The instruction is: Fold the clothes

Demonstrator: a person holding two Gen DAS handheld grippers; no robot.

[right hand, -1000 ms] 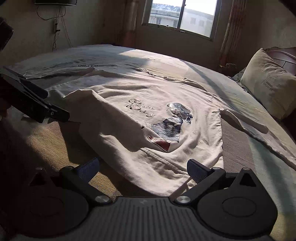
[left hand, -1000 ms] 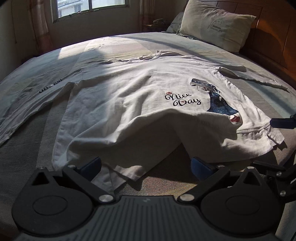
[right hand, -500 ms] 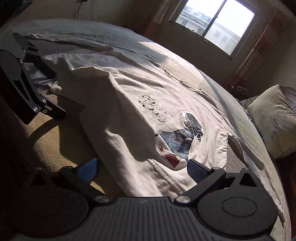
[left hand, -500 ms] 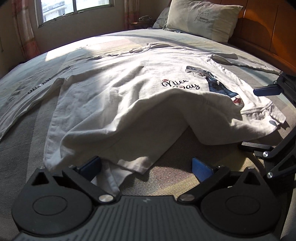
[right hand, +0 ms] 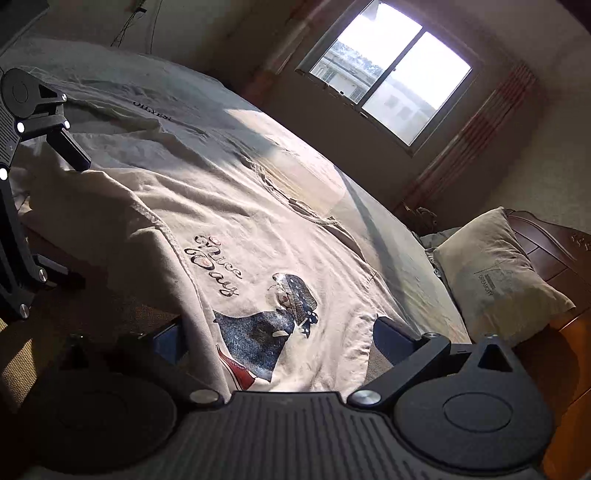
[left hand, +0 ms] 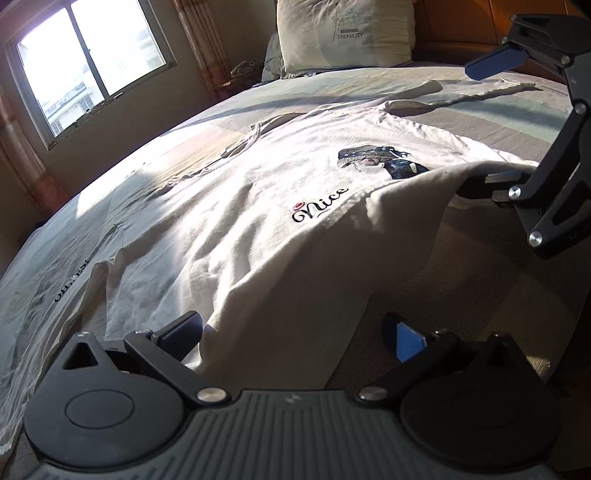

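Note:
A white long-sleeved T-shirt (left hand: pixel 236 229) with a "Nice Day" print (right hand: pixel 218 266) lies spread front-up on the bed. Its bottom hem is raised into a fold facing me. My left gripper (left hand: pixel 291 332) is open at the hem's left part, and cloth lies between its fingers. My right gripper (right hand: pixel 280 339) is open at the hem's right part, with the printed cloth between its fingers. In the left wrist view the right gripper (left hand: pixel 484 125) stands tilted, its lower finger under the raised hem. The right wrist view shows the left gripper (right hand: pixel 66 210) at the far left.
The bed cover (left hand: pixel 461 280) is bare in front of the hem. A pillow (left hand: pixel 343 33) leans on the wooden headboard (right hand: pixel 546 240) at the far right. One sleeve (left hand: pixel 480 90) reaches toward the headboard; the other, with black lettering (left hand: pixel 70 280), stretches left. A window (right hand: pixel 384 74) is behind.
Both grippers have moved forward and tilted onto the shirt's bottom hem. The hem has risen into a higher fold that hides the word "Day" in the left wrist view.

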